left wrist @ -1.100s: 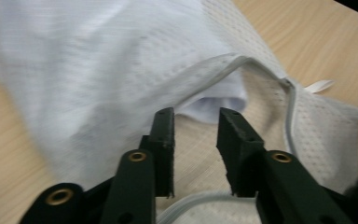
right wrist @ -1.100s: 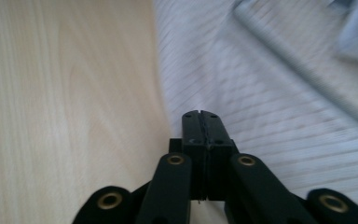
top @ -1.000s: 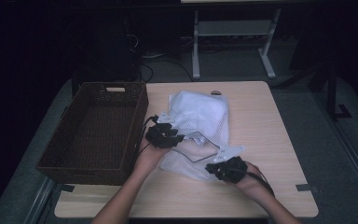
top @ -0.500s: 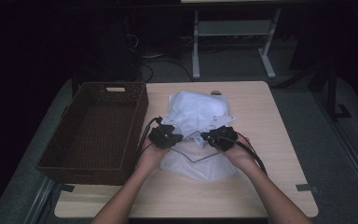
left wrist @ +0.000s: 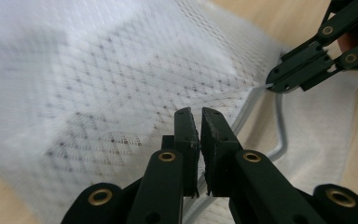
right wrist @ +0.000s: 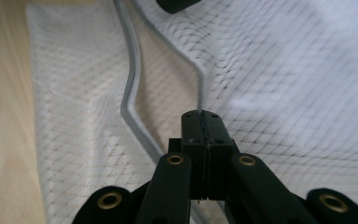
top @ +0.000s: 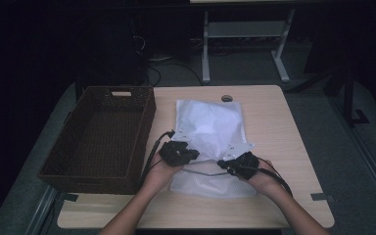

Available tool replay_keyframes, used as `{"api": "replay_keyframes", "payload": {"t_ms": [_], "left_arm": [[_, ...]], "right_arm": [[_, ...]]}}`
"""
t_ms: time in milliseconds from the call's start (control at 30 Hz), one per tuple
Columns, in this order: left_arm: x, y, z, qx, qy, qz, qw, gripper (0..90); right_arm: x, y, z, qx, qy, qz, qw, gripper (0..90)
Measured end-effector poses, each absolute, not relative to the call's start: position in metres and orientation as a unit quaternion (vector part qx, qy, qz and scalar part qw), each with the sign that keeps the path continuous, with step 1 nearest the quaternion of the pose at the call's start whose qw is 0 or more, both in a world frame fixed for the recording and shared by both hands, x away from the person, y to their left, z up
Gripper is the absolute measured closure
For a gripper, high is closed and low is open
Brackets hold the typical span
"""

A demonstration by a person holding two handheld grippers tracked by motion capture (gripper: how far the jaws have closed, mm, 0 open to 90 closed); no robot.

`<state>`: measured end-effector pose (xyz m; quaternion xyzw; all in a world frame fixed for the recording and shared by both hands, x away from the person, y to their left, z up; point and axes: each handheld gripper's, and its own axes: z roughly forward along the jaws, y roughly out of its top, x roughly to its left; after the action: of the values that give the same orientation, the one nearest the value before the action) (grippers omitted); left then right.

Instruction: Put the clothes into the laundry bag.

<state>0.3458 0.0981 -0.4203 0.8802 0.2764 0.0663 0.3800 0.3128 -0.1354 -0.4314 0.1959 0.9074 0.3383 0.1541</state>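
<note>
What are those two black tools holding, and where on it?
Both grip the white mesh bag at its open zipper edge: the right hand-held gripper is clamped on the zipper band, and the left hand-held gripper pinches the same rim farther along.

Premises appear to be a lab or recording room: dim surroundings, a single wooden worktop (top: 284, 132) on grey floor (top: 372, 142), loose cables (top: 171, 61) and a white metal stand frame (top: 245, 34) behind.

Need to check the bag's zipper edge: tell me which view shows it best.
The right gripper view: the zipper edge runs sharply up from the shut right gripper. The left gripper view catches a short curve; the high view shows a thin line on the mesh bag.
</note>
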Motion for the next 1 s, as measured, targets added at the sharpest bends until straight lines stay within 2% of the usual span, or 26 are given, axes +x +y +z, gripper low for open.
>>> {"api": "replay_keyframes", "payload": {"t_ms": [133, 267, 333, 600, 800, 1000], "left_arm": [[0.345, 0.089, -0.443, 0.896, 0.270, 0.041, 0.350, 84.3], [0.345, 0.086, -0.456, 0.906, 0.266, 0.037, 0.328, 79.6], [0.343, 0.086, -0.458, 0.909, 0.260, 0.044, 0.323, 77.4], [0.339, 0.091, -0.454, 0.903, 0.256, 0.033, 0.342, 61.6], [0.331, 0.101, -0.444, 0.895, 0.244, 0.009, 0.373, 46.1], [0.315, 0.112, -0.440, 0.893, 0.233, 0.015, 0.384, 30.9]], "right_arm": [[0.314, -0.134, -0.450, 0.197, 0.918, 0.321, 0.122, 89.0], [0.319, -0.136, -0.461, 0.204, 0.923, 0.308, 0.108, 88.1], [0.321, -0.140, -0.461, 0.210, 0.921, 0.312, 0.099, 84.8], [0.319, -0.158, -0.452, 0.247, 0.902, 0.348, 0.072, 68.1], [0.314, -0.171, -0.439, 0.269, 0.884, 0.378, 0.057, 44.9], [0.298, -0.188, -0.437, 0.273, 0.877, 0.391, 0.064, 36.9]]}}
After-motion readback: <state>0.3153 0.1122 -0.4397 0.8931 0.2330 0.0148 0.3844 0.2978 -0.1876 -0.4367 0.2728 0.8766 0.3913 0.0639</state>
